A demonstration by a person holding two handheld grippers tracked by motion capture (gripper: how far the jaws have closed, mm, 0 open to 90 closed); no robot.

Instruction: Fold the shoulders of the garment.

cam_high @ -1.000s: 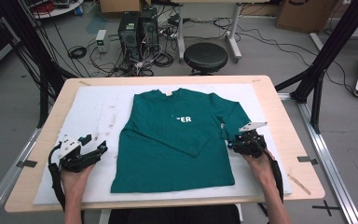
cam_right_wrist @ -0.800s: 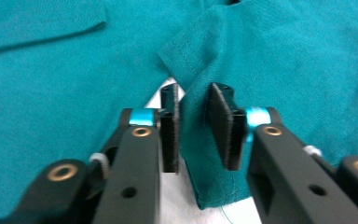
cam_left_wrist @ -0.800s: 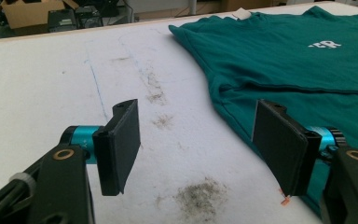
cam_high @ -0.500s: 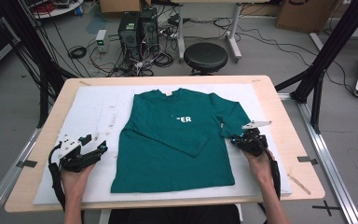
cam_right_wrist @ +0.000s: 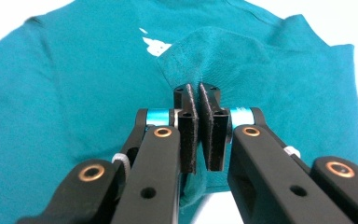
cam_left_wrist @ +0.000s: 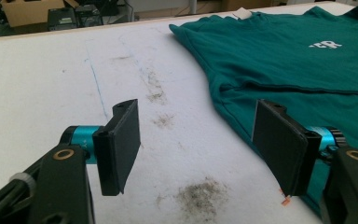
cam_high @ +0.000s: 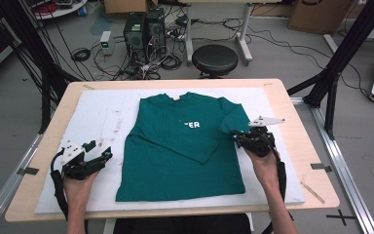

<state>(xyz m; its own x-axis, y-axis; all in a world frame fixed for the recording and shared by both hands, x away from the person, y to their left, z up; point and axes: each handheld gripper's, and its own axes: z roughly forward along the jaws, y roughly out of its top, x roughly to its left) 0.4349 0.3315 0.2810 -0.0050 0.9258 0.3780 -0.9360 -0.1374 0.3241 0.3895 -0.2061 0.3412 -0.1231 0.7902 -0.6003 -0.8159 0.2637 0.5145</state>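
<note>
High view: green T-shirt [cam_high: 180,146] spread flat on white mat [cam_high: 92,117] over wooden desk [cam_high: 292,122], left sleeve folded across front, white letters showing. Right claw [cam_high: 237,137] at raised right sleeve edge; left claw [cam_high: 102,157] on mat beside hem.

Left gripper view: flat black pads wide apart over smudged mat, nothing between.

Right gripper view: pads just closed, pinched on soft knit sleeve [cam_right_wrist: 214,65] fold.

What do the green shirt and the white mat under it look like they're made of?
Shirt: soft matte knit, probably cotton jersey; it folds and puckers where the right tool pinches the sleeve. Mat: flat, matte white sheet, possibly foam or board; it shows grey scuffs and smudges.
</note>
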